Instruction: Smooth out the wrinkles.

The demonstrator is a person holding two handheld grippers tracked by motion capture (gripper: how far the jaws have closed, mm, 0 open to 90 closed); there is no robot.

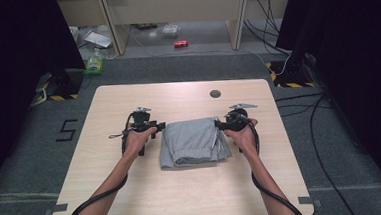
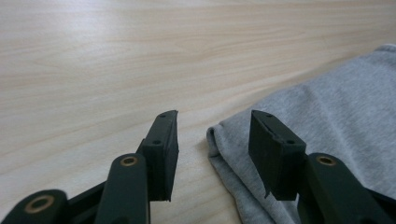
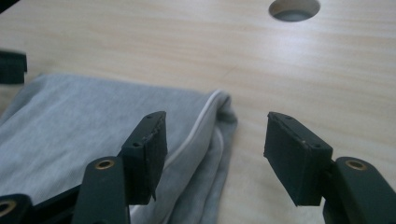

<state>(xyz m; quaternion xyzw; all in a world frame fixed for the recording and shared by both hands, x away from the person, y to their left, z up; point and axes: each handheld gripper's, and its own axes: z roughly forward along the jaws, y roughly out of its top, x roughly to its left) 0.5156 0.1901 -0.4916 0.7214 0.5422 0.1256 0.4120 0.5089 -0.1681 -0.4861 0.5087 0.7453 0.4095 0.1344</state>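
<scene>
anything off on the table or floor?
Table looks fine: folded grey garment lies between the open left gripper and right gripper. Behind it, a red can lies on its side on the floor.

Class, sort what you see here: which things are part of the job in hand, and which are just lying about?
Part of the job:
grey garment, folded on the table
left gripper, open at its left edge
right gripper, open at its right edge

Lying about, on the floor beyond the table:
red can
green bottle
cables
</scene>
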